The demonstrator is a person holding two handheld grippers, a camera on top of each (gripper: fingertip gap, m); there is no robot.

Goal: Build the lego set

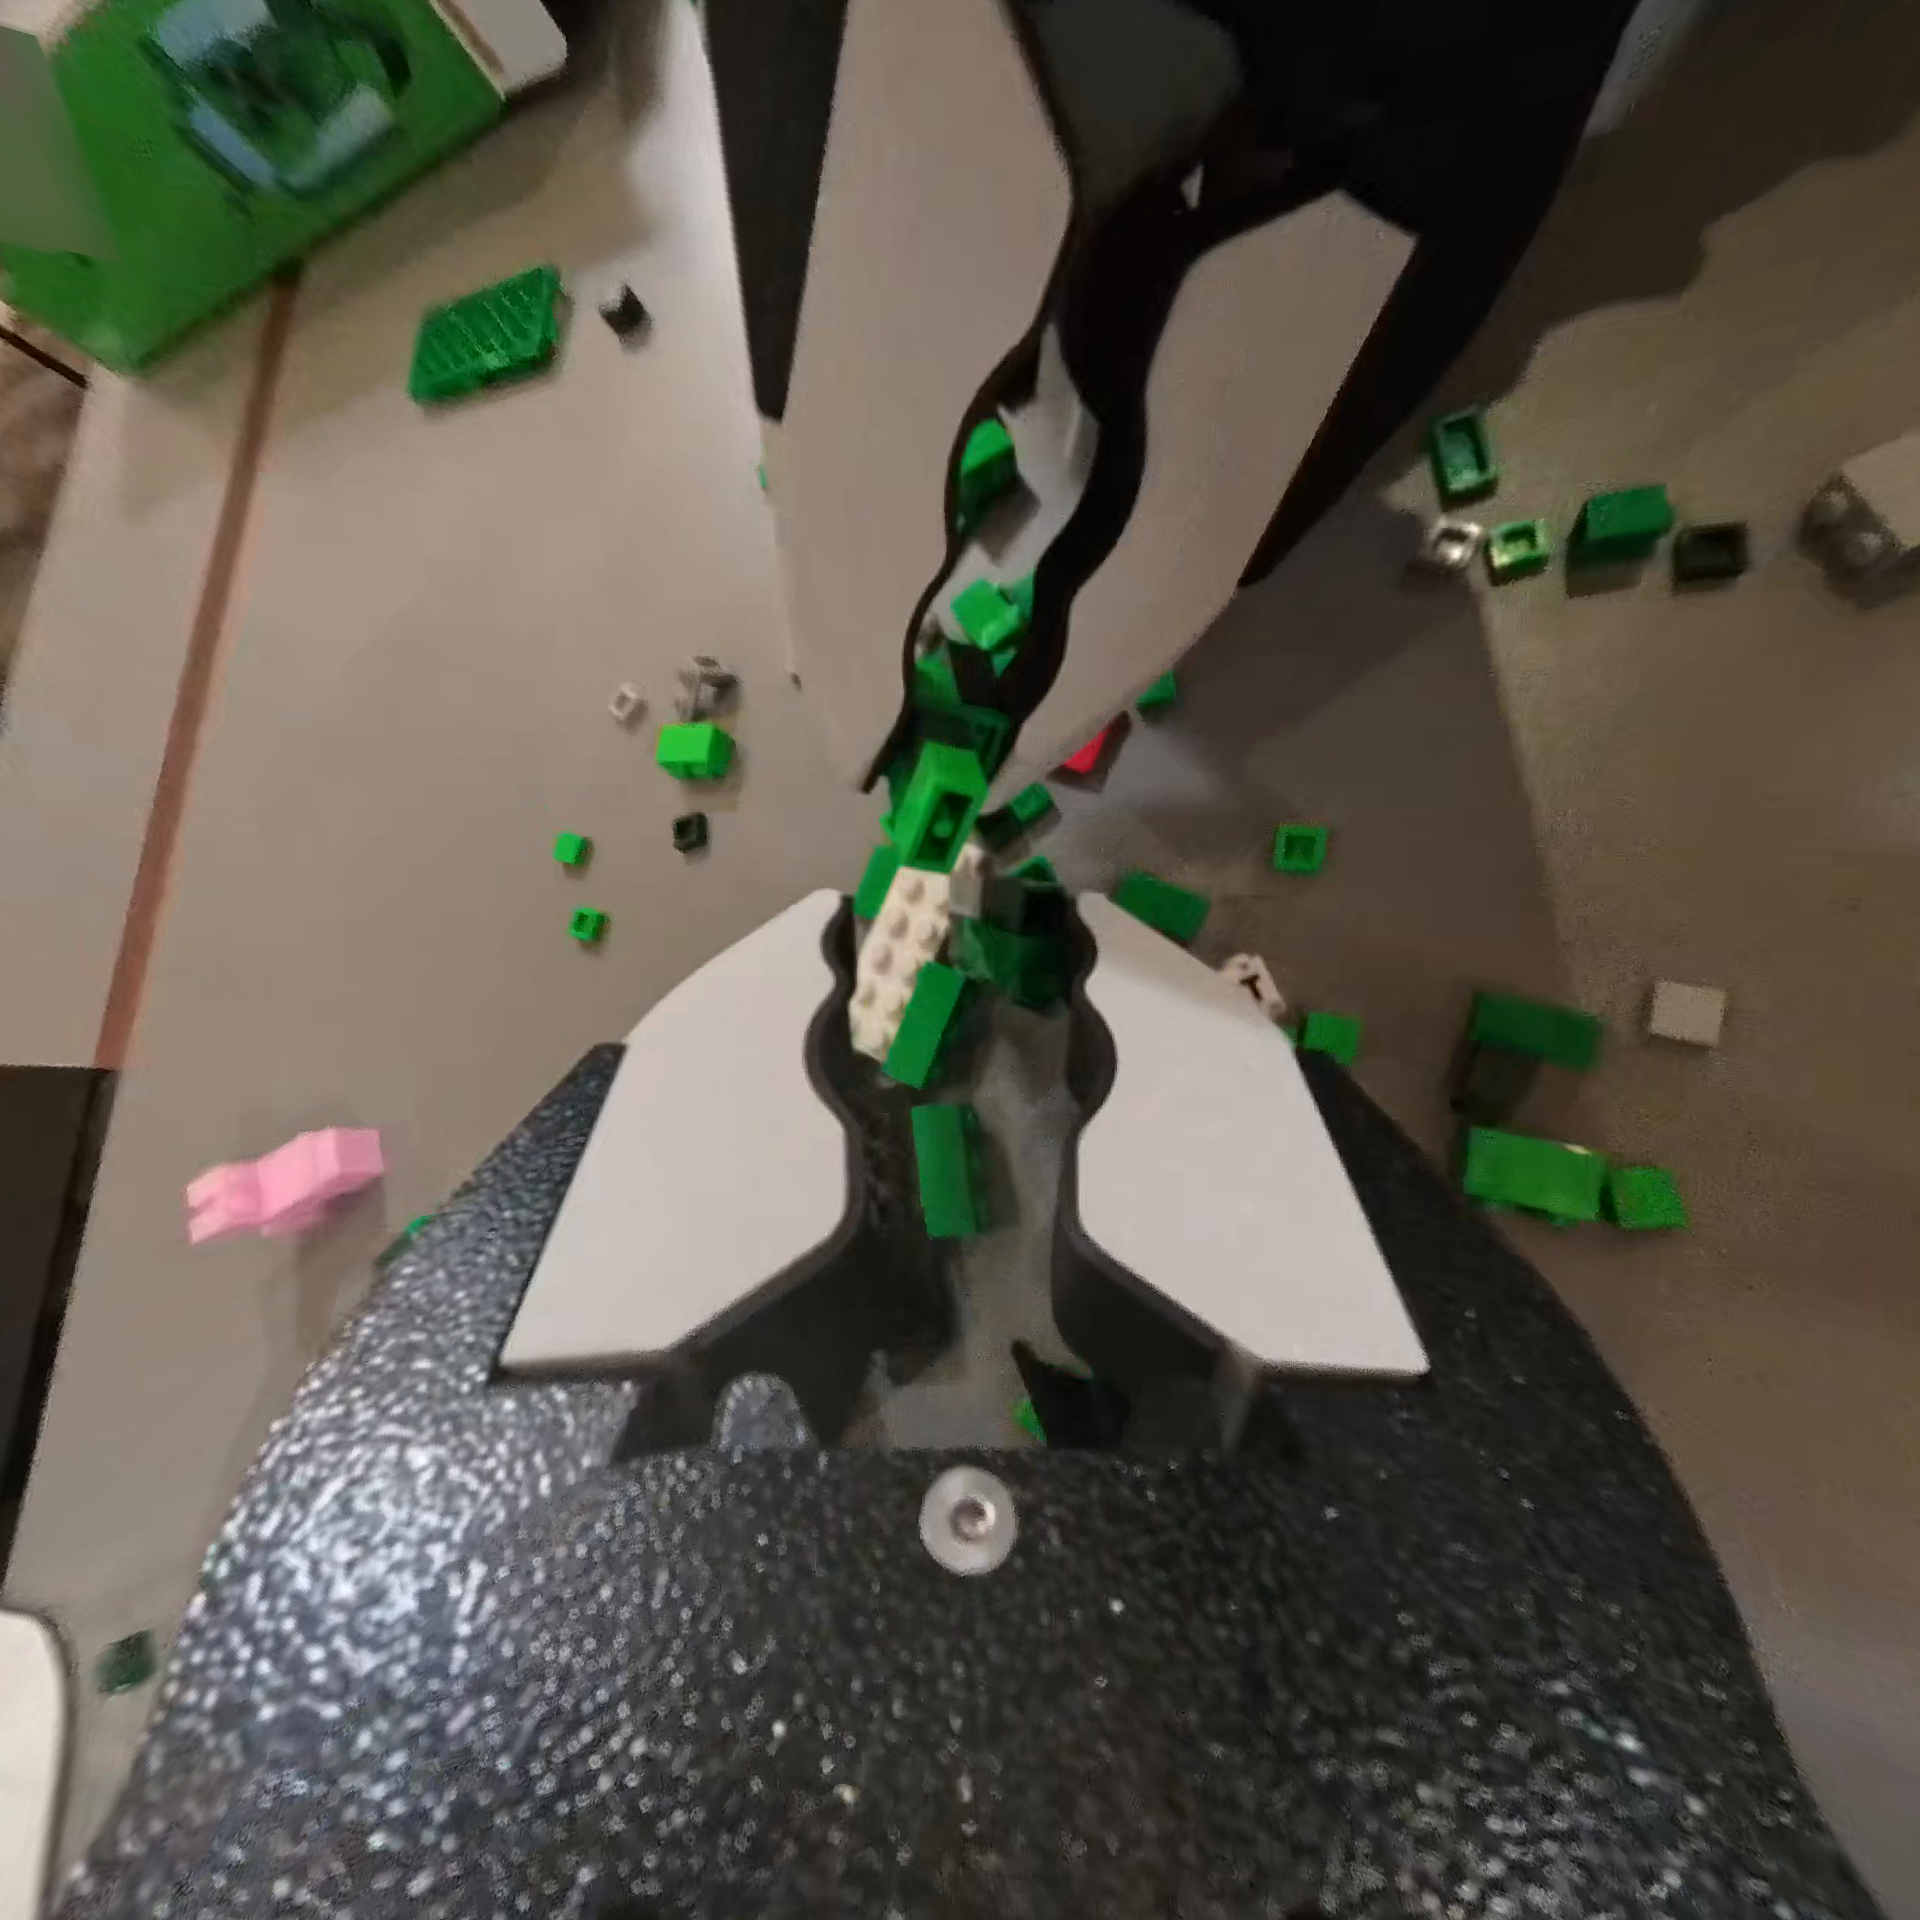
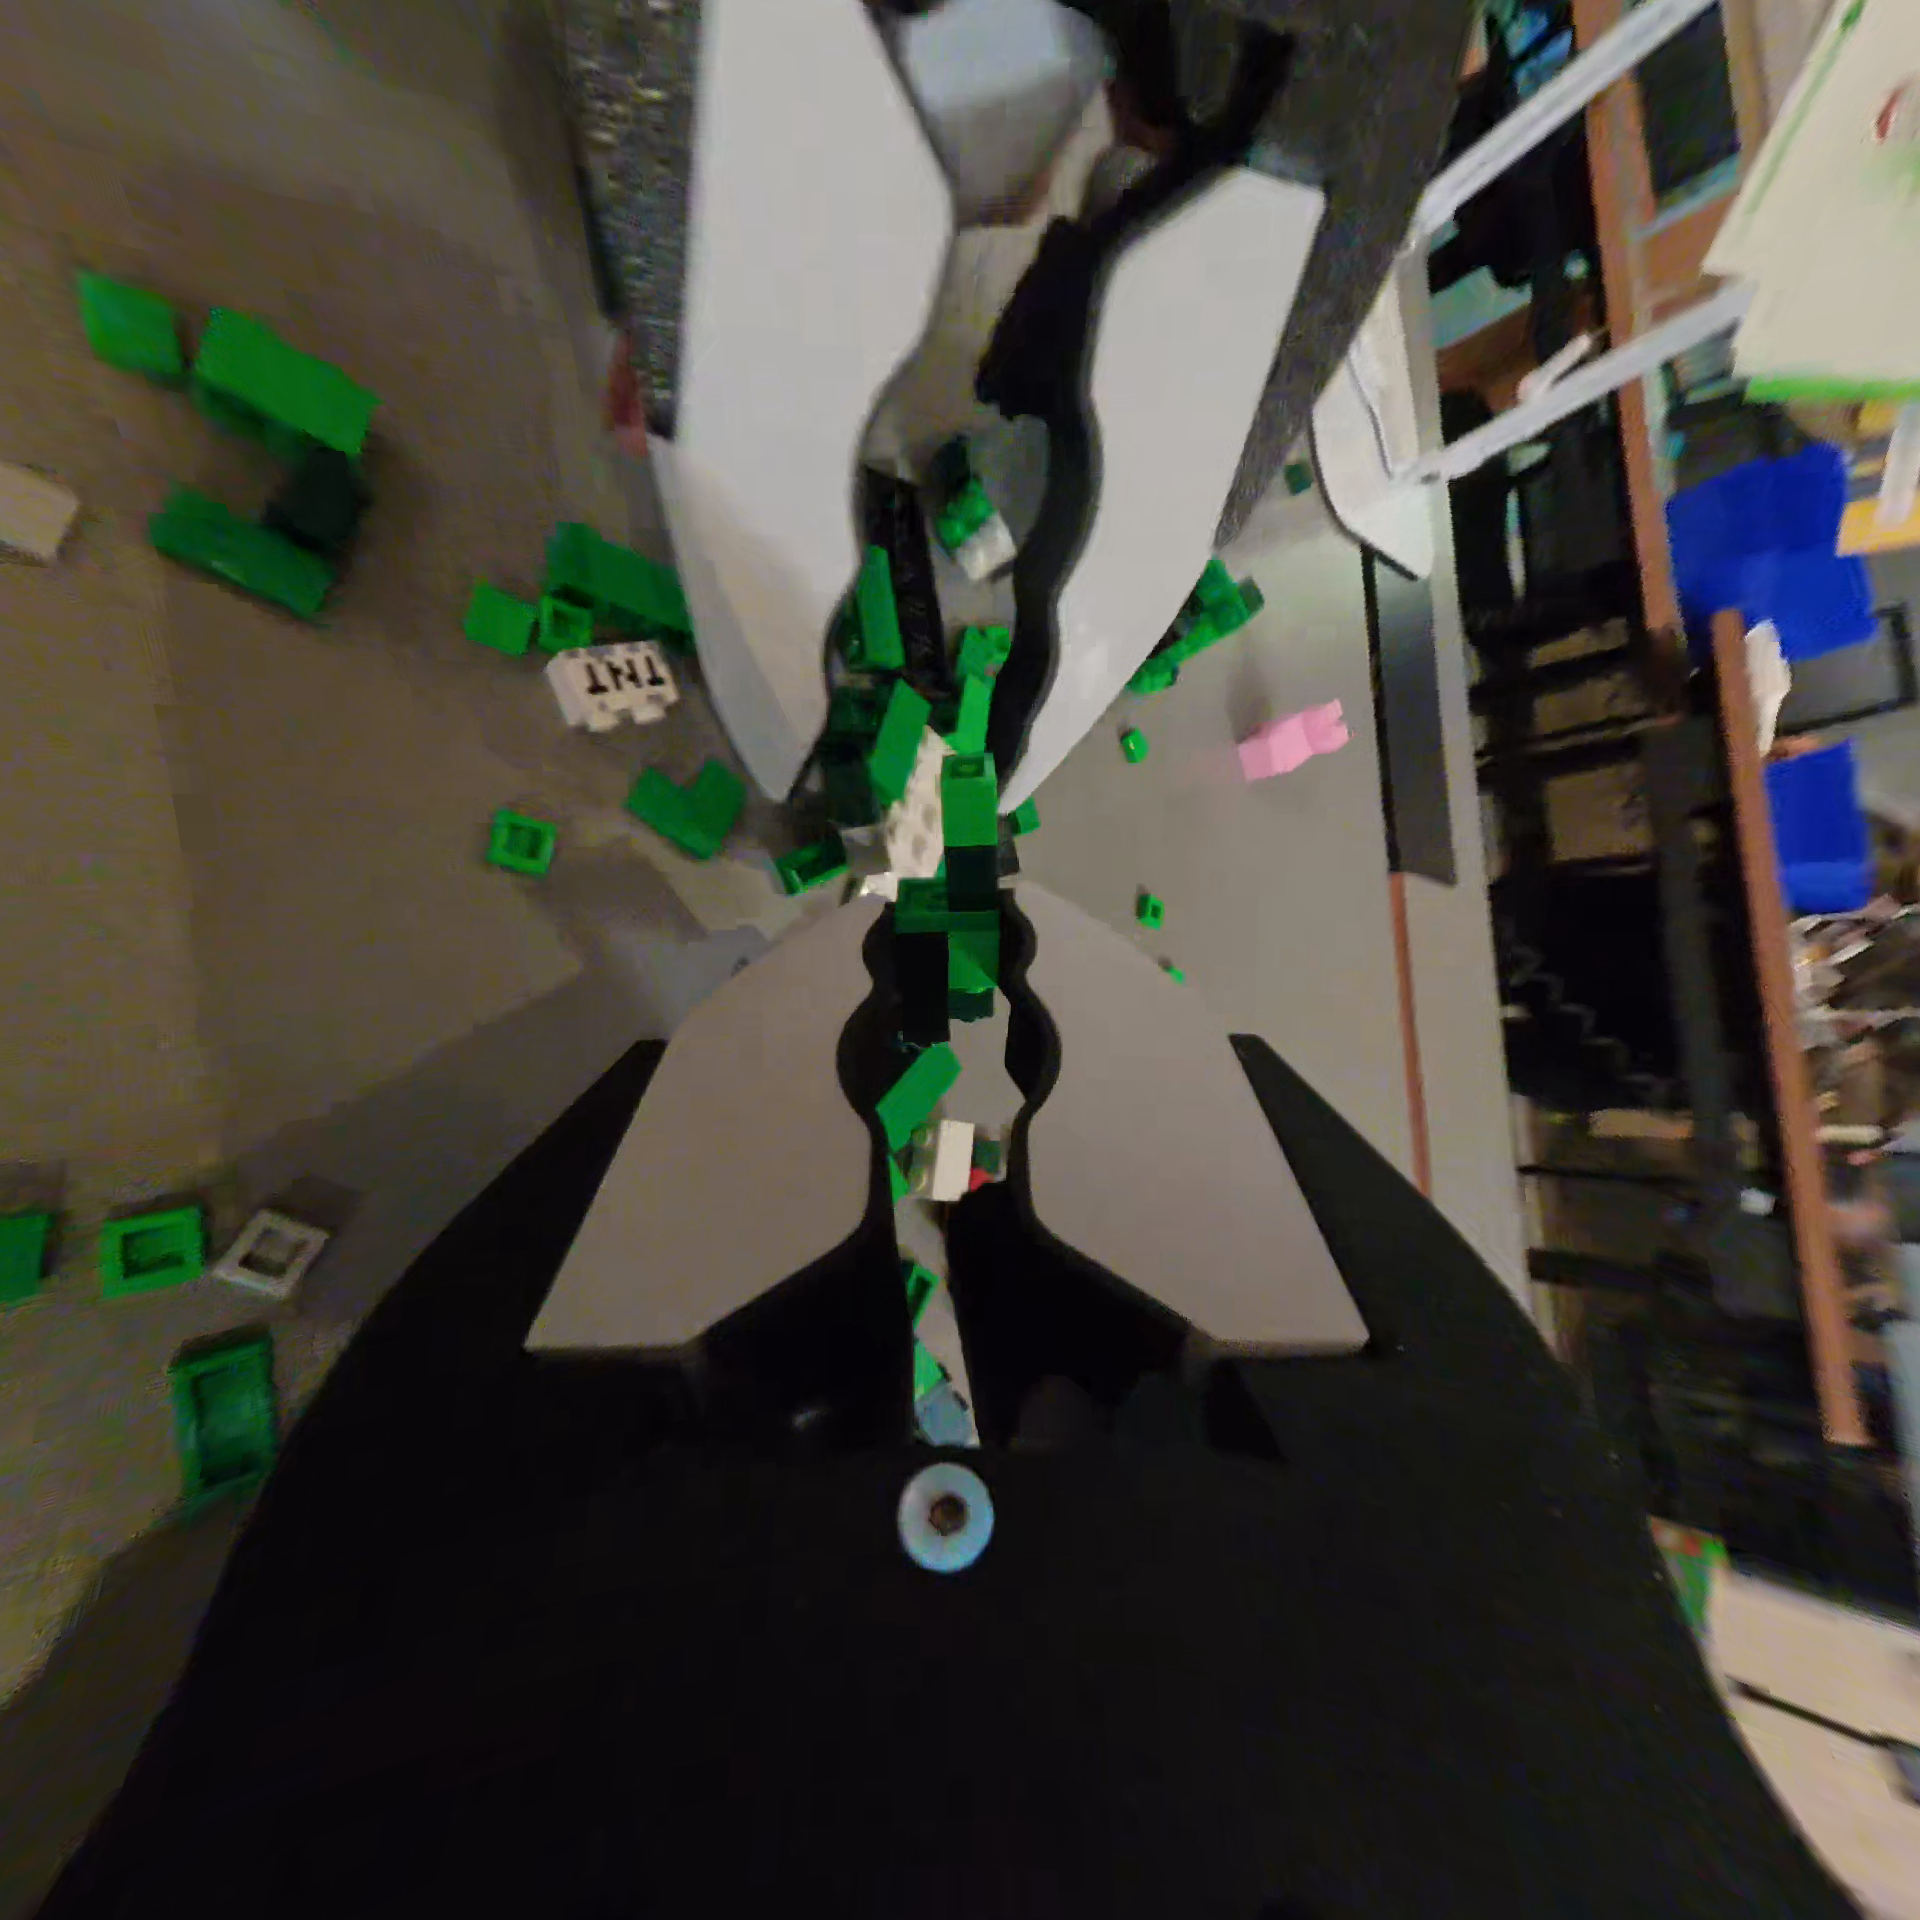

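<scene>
Left wrist view: left claw (image 1: 961, 940) clenched on white plate (image 1: 902, 961) at 12 o'clock, right claw (image 1: 940, 790) pinching green brick (image 1: 940, 805) above, loose bricks across bench (image 1: 416, 727); right wrist view: right claw (image 2: 951, 914) gripping green brick (image 2: 966, 810), left claw (image 2: 899, 784) opposite, pink piece (image 2: 1288, 743) at 2 o'clock.

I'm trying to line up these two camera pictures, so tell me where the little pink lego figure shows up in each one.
Left wrist view: the pink lego figure lies on the table at the lower left, left of that view's own claw.
Right wrist view: it lies right of centre, just past the far claw's tip.
Shared landmark: the white studded plate with green bricks between the two claws.
</scene>
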